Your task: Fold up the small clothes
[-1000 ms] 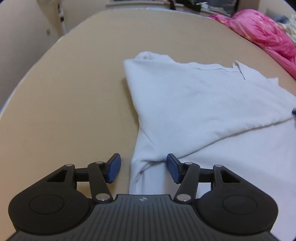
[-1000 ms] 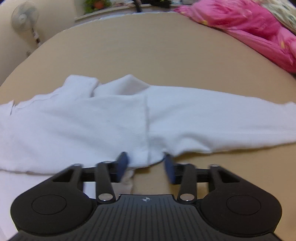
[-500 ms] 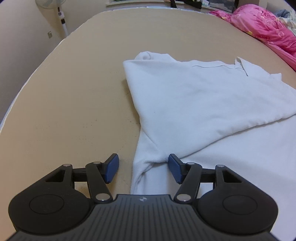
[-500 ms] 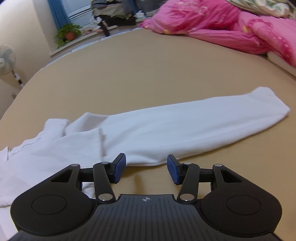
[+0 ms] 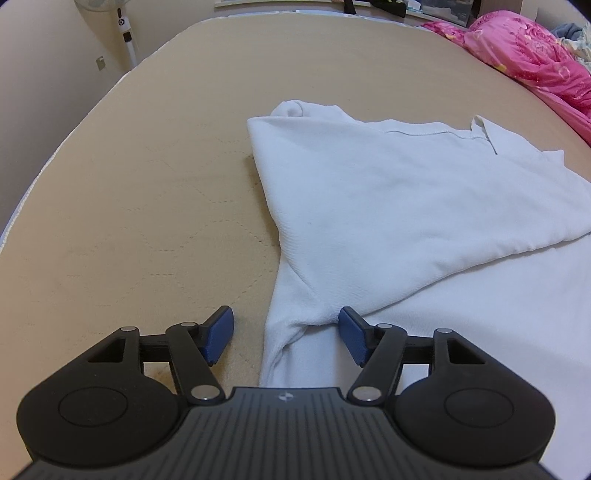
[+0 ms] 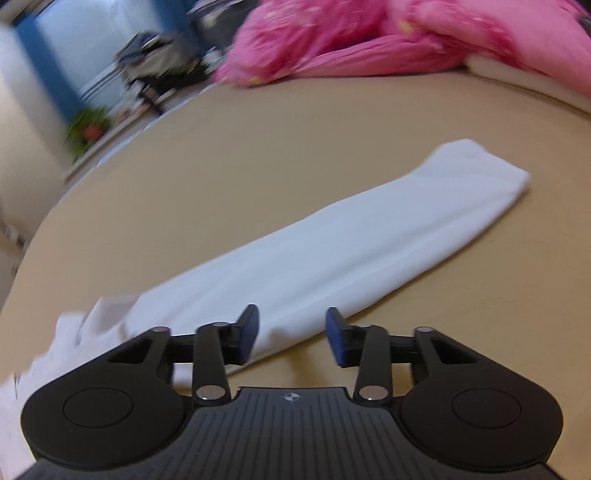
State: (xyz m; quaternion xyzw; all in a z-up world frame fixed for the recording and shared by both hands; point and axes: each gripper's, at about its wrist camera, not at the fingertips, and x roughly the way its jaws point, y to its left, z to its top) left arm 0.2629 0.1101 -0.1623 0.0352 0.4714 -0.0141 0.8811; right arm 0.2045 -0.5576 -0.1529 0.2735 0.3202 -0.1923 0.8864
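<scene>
A white long-sleeved top (image 5: 388, 192) lies on the tan mattress (image 5: 147, 184), with one sleeve folded across its body. My left gripper (image 5: 286, 334) is open and empty, its blue pads either side of the garment's left armpit fold. In the right wrist view the other sleeve (image 6: 351, 243) stretches flat toward the far right, ending in a cuff (image 6: 480, 166). My right gripper (image 6: 291, 334) is open and empty, low over the near edge of that sleeve.
Pink bedding (image 6: 369, 40) is piled at the far right of the mattress and shows in the left wrist view too (image 5: 535, 55). A standing fan (image 5: 123, 26) is by the wall at the far left. A potted plant (image 6: 86, 125) sits by the window.
My right gripper has swung right along the outstretched sleeve, away from the armpit toward the cuff, and its view is blurred. My left gripper has stayed open at the left armpit fold.
</scene>
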